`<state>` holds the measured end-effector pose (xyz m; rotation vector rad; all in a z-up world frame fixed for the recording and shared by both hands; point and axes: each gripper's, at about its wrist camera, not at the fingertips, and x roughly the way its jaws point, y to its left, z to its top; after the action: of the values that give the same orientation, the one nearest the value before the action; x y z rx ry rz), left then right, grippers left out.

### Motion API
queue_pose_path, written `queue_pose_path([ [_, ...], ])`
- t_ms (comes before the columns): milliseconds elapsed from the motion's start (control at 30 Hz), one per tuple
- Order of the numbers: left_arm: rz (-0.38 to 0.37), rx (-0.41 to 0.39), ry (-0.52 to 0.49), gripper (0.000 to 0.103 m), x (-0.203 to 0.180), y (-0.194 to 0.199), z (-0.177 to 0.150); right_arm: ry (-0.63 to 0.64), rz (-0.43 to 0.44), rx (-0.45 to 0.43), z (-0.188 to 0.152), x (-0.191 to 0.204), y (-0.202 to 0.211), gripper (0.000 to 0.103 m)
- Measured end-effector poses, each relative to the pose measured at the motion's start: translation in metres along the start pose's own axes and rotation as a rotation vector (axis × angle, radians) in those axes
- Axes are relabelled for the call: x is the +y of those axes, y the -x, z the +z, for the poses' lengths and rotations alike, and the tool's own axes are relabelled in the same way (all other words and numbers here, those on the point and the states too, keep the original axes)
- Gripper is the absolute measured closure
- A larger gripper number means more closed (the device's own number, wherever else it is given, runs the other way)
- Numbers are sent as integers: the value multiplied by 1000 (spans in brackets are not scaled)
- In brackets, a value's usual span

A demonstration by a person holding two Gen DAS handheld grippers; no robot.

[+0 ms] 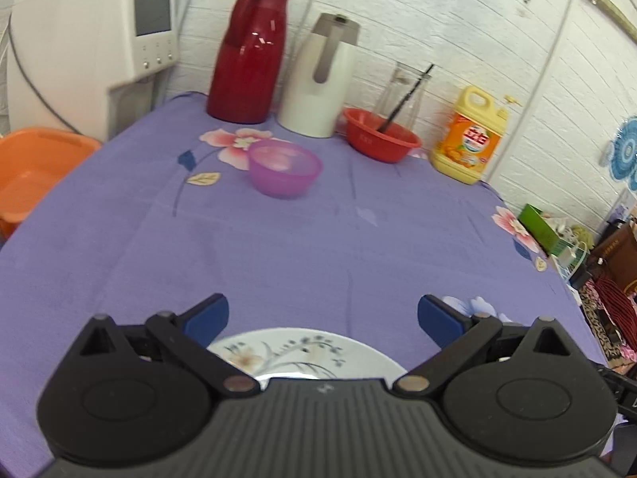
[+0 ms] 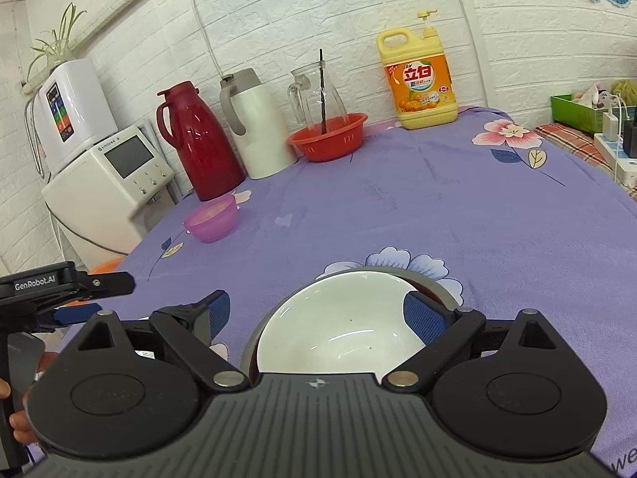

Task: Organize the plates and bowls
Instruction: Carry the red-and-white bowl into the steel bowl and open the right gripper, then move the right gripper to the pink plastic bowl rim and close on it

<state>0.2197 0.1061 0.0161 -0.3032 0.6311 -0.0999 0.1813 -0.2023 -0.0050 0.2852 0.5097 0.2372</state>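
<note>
A white plate with a floral print [image 1: 294,354] lies on the purple tablecloth [image 1: 318,247] just below my left gripper [image 1: 322,318], which is open and holds nothing. A purple plastic bowl [image 1: 284,172] stands farther back; it also shows in the right wrist view [image 2: 211,219]. A white bowl [image 2: 338,326] sits inside a metal bowl [image 2: 434,283] near the front. My right gripper [image 2: 316,314] is open, its fingers on either side of the white bowl and above it. The left gripper's body [image 2: 59,290] shows at the left edge.
Along the back wall stand a red thermos [image 2: 195,143], a white thermos [image 2: 258,127], a glass pitcher [image 2: 318,91], a red basin holding a stick [image 2: 330,139] and a yellow detergent bottle [image 2: 422,79]. A white appliance [image 2: 107,183] and an orange tub [image 1: 36,167] are left of the table.
</note>
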Motion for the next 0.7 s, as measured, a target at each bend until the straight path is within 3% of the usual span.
queue_pose_path([
  [367, 26, 12, 6, 3, 23, -18, 16, 66, -82, -8, 24, 5, -6, 0],
  [700, 47, 32, 3, 3, 38, -40, 35, 248, -22, 84, 42, 52, -56, 0],
])
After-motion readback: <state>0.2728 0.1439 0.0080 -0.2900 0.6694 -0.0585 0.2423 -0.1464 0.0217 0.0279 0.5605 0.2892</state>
